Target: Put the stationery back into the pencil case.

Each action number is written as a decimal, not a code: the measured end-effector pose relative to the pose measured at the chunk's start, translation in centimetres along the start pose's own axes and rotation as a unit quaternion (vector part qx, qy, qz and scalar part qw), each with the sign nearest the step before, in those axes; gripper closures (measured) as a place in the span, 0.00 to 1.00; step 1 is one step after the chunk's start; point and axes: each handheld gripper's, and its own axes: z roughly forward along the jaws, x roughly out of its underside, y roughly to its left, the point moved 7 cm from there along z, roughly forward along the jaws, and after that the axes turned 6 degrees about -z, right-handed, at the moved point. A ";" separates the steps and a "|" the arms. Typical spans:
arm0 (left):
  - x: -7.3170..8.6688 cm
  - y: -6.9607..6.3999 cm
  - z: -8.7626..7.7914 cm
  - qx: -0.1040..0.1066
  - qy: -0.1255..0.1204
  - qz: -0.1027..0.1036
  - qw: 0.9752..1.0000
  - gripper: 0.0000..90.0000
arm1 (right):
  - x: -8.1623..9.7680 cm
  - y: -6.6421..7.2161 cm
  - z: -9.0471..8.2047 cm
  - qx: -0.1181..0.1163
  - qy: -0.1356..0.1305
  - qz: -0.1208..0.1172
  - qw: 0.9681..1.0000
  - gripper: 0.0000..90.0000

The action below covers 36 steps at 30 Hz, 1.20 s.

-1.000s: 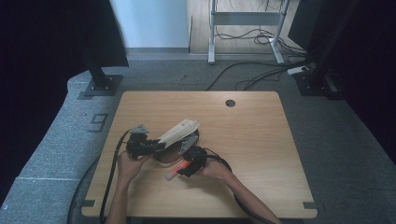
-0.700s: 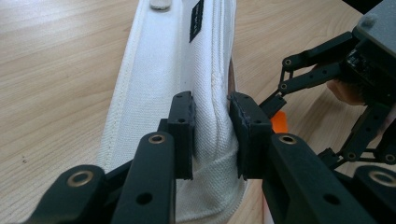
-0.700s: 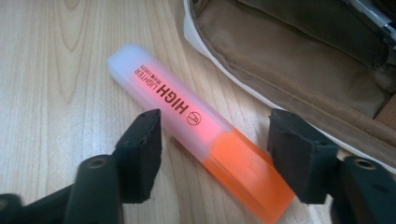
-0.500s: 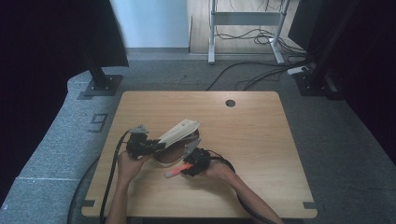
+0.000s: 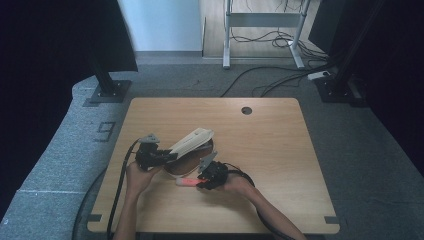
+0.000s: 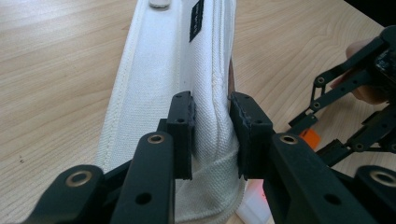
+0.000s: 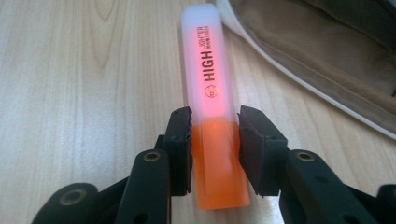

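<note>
Near the front-left of the pale wood-grain table (image 5: 280, 150), a white woven-canvas pencil case (image 5: 192, 141) lies propped open, long and flat with stitched, piped edges and a tan fabric lining; its long axis runs from about eight o'clock up to two o'clock in the high view. The left gripper (image 6: 212, 135) clamps a fold of that canvas wall between its ribbed black pads, jaws nearly together. Just beside the case, at its five o'clock, lies a highlighter (image 7: 211, 93): a smooth, flat-sided translucent plastic barrel glowing pink, with an opaque orange end. It points from the right gripper (image 7: 215, 149) toward twelve o'clock in that gripper's view. The right jaws have just been closing with the orange end between them, pads at its sides.
</note>
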 end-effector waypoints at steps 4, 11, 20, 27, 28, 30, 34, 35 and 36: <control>0.0 0.0 0.0 0.001 -0.001 -0.001 1.000 0.78 | 0.0 0.4 0.0 -0.002 0.001 -0.003 1.000 0.72; 0.0 0.0 0.0 0.002 -0.002 -0.002 1.000 0.79 | 0.0 0.7 -0.1 -0.001 -0.003 0.000 1.000 0.72; 0.0 0.0 -0.1 0.003 -0.003 -0.003 1.000 0.79 | -0.1 0.9 -0.8 0.006 -0.019 0.005 1.000 0.73; 0.0 0.0 0.0 0.003 -0.002 -0.003 1.000 0.79 | -0.2 1.2 -2.0 0.007 -0.032 0.010 0.999 0.73; 0.0 0.0 0.0 0.003 -0.002 -0.003 1.000 0.79 | -0.2 1.2 -2.0 0.007 -0.032 0.010 0.999 0.73; 0.0 0.0 -0.1 0.003 -0.003 -0.003 1.000 0.79 | -0.2 1.2 -2.3 0.008 -0.034 0.012 0.999 0.73; 0.0 0.0 0.0 0.002 -0.002 -0.003 1.000 0.79 | -0.2 1.0 -3.1 0.012 -0.043 0.016 0.999 0.73; 0.0 0.0 0.0 0.003 -0.002 -0.003 1.000 0.79 | -0.3 1.0 -3.3 0.013 -0.046 0.019 0.999 0.73; 0.0 0.0 0.0 0.003 -0.002 -0.003 1.000 0.79 | -0.3 1.0 -3.3 0.013 -0.046 0.019 0.999 0.73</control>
